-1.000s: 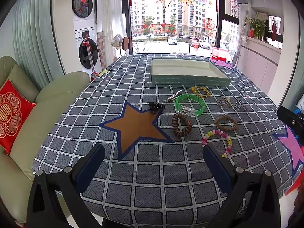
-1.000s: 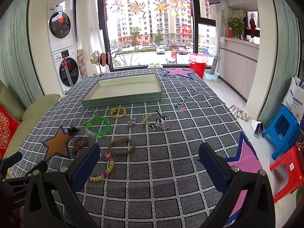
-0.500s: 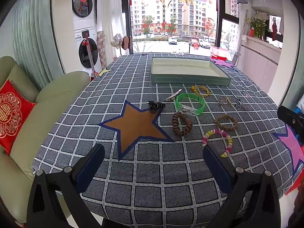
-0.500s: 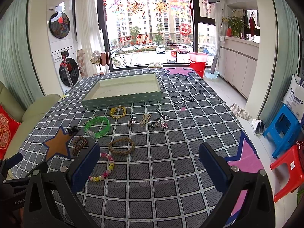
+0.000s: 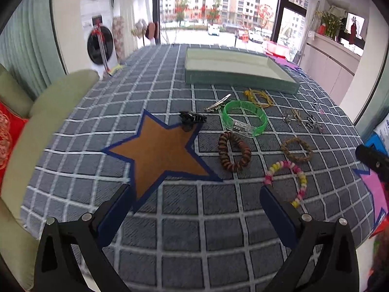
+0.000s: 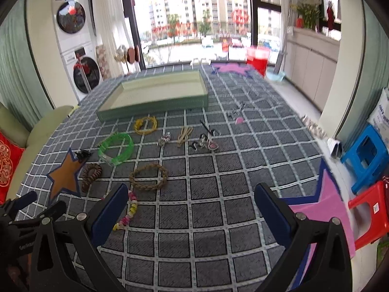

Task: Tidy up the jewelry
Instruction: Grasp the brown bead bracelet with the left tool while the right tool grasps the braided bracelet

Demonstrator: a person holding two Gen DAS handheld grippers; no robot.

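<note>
A bench [image 5: 184, 231] covered in a grey checked cloth is filling both views, with a brown star patch [image 5: 160, 153] lying on its left part and a pink star patch [image 6: 323, 209] at its right edge. A shallow green tray [image 5: 238, 79] is sitting at the far side of the bench, and nothing can be made out inside it. The left hand-held gripper [image 5: 194, 204] is hovering over the near edge with its jaws spread wide and nothing between them; the right hand-held gripper [image 6: 192, 202] is hovering likewise, wide open and holding nothing. The jewelry is lying loose on the cloth between the grippers and the tray. A green bangle [image 5: 244, 118] is resting near the middle, with a brown coiled band [image 5: 234, 154] just in front of it and a braided tan ring [image 6: 148, 176] to the right of that. A string of pink and yellow beads [image 5: 290, 177] is lying nearest the grippers, partly behind the right gripper's left finger [image 6: 109, 211]. A yellow cord loop [image 6: 145, 125] is sitting just in front of the tray, a black claw clip [image 5: 192, 119] is touching a tip of the brown star, and a silver clip [image 5: 217, 103] is lying beside the bangle. Smaller metal pieces [image 6: 205, 142] are scattered to the right, too small to tell apart.
</note>
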